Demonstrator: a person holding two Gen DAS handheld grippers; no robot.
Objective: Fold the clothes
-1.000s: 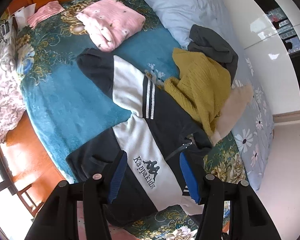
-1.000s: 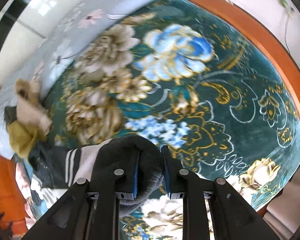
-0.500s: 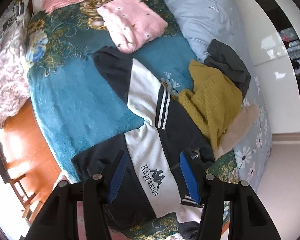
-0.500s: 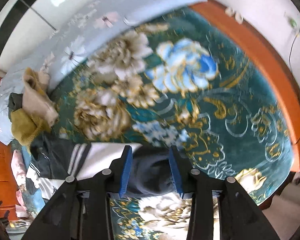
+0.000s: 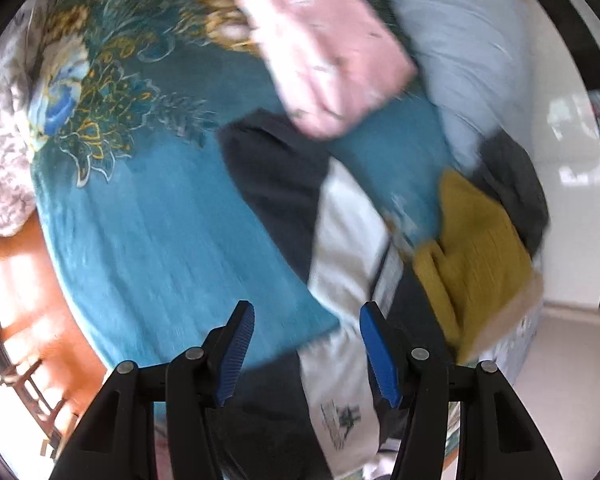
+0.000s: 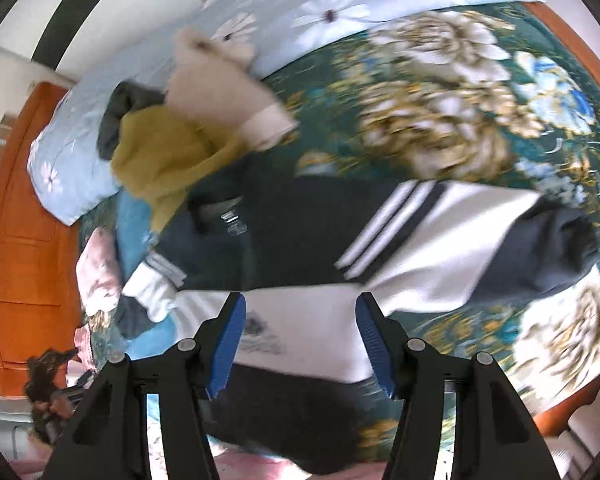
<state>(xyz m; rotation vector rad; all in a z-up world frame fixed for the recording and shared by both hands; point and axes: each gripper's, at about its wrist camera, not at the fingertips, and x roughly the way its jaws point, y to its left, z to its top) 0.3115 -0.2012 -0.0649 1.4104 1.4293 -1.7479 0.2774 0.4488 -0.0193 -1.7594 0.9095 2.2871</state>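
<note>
Right wrist view: the navy-and-white zip track jacket (image 6: 300, 236) lies spread on the floral teal bed blanket (image 6: 440, 128), long axis left to right, directly beneath the right gripper (image 6: 298, 334); both it and the left gripper (image 5: 306, 350) gape, empty

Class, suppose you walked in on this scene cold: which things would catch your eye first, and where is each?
The navy-and-white jacket spread flat across the middle of the floral bedspread stands out first, below both open grippers, left and right. Next comes the mustard sweater heaped against the pale-blue daisy pillow, then the folded pink garment near the bedspread's far end.
</note>
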